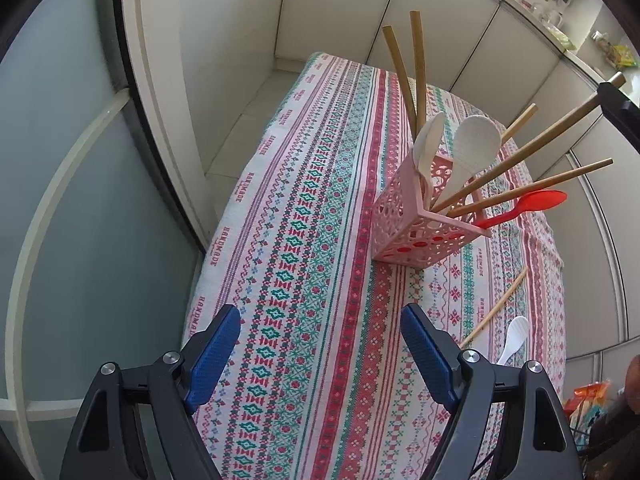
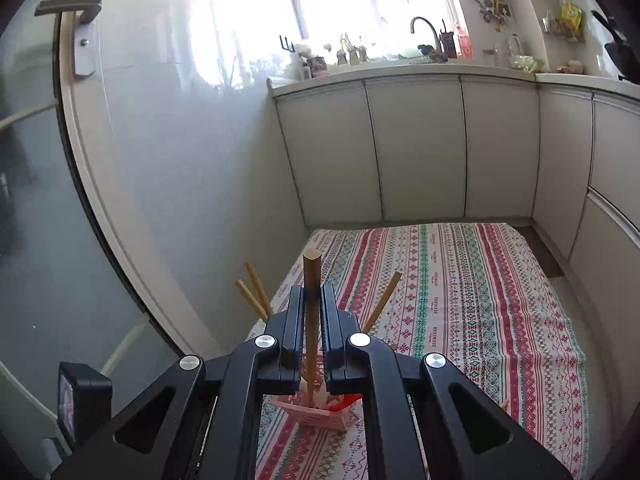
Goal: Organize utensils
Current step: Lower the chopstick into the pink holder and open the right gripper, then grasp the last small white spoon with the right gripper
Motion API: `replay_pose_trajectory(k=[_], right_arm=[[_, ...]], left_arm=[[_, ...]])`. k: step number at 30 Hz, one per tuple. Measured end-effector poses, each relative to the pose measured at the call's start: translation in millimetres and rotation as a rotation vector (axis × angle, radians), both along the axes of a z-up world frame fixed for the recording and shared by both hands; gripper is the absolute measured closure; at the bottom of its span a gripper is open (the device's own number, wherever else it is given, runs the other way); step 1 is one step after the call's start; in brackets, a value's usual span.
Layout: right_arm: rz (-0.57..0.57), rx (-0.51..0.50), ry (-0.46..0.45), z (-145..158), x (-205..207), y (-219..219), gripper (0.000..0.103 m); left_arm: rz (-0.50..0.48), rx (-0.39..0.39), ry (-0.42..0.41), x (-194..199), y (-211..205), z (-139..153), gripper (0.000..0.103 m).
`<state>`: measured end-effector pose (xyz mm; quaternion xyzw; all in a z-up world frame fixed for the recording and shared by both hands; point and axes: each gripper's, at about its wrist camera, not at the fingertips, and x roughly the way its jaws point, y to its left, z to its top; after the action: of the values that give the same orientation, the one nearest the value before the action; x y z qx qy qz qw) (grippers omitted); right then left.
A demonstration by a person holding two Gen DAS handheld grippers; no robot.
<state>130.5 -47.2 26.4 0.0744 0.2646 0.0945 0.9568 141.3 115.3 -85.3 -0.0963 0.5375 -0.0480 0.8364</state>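
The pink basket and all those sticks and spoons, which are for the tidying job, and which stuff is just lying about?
For the job: pink basket, red spoon, white spoon and chopstick on the cloth, wooden stick in the right gripper.

Just lying about: tap, worktop clutter, door handle.

A home kitchen: sink faucet on a counter above white cabinets.
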Motion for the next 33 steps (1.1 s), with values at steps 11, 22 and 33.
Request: replay_pose_trajectory(k=[11,22,33], right_arm=[[0.048,0.129,0.061,-9.3,6.8,-16.6,0.079],[-0.027,0.122,0.116,22.4,-43.8,-84.6,0.068],[-0.182,0.107,0.478,-47.8,-61.3,-172.0,0.058]], left_arm=[[-0.019,0.011,-0.007,-1.1,-8.6,1.4,0.019],[-0.103,0.029,-0.026,-9.9,-39.5,5.6,0.019],[-0.225,0.063,-0.004,-22.8,-83.4,-2.7,0.019]])
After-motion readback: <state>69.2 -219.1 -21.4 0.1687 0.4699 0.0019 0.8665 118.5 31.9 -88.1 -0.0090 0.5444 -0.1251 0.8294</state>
